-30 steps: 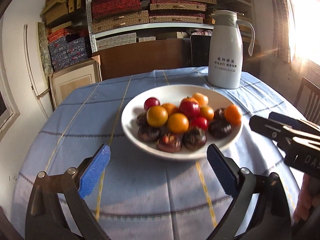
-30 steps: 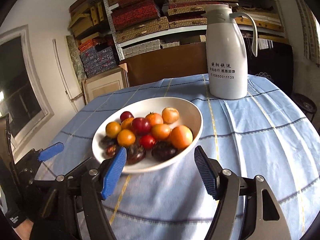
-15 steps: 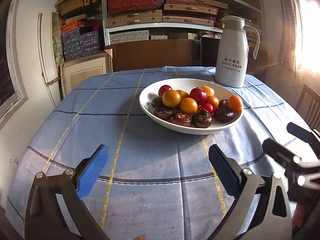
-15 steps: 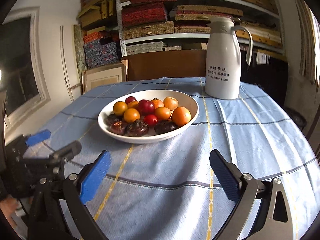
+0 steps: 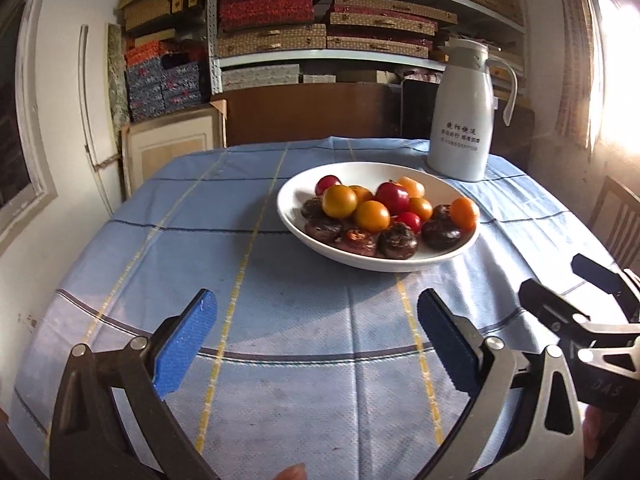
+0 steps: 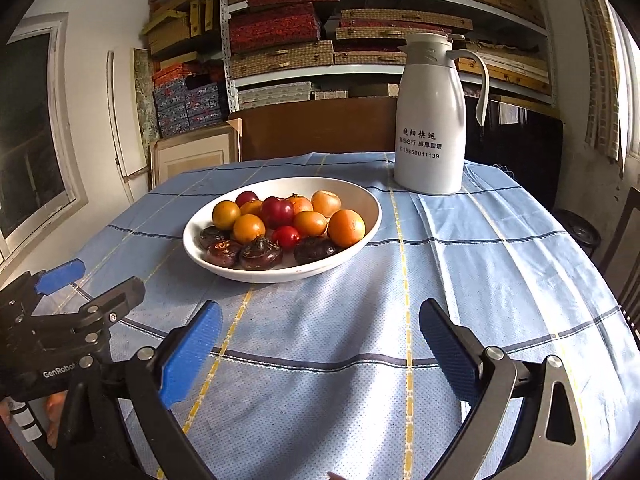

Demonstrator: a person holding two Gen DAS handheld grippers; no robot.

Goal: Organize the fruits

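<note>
A white bowl (image 5: 304, 224) stands on the blue checked tablecloth and holds several orange fruits (image 5: 372, 216), red fruits (image 5: 392, 197) and dark brown water chestnuts (image 5: 398, 241). It also shows in the right wrist view (image 6: 370, 208). My left gripper (image 5: 320, 334) is open and empty, well short of the bowl. My right gripper (image 6: 320, 344) is open and empty, also short of the bowl. Each gripper shows at the edge of the other's view.
A white thermos jug (image 5: 462, 120) stands behind the bowl at the back right; it also shows in the right wrist view (image 6: 432, 120). Shelves of boxes (image 5: 320, 20) line the far wall. A wooden chair (image 5: 616, 220) stands at the right table edge.
Both grippers have drawn back from the bowl toward the near edge of the table. The bowl now looks smaller and farther. Both stay open and empty.
</note>
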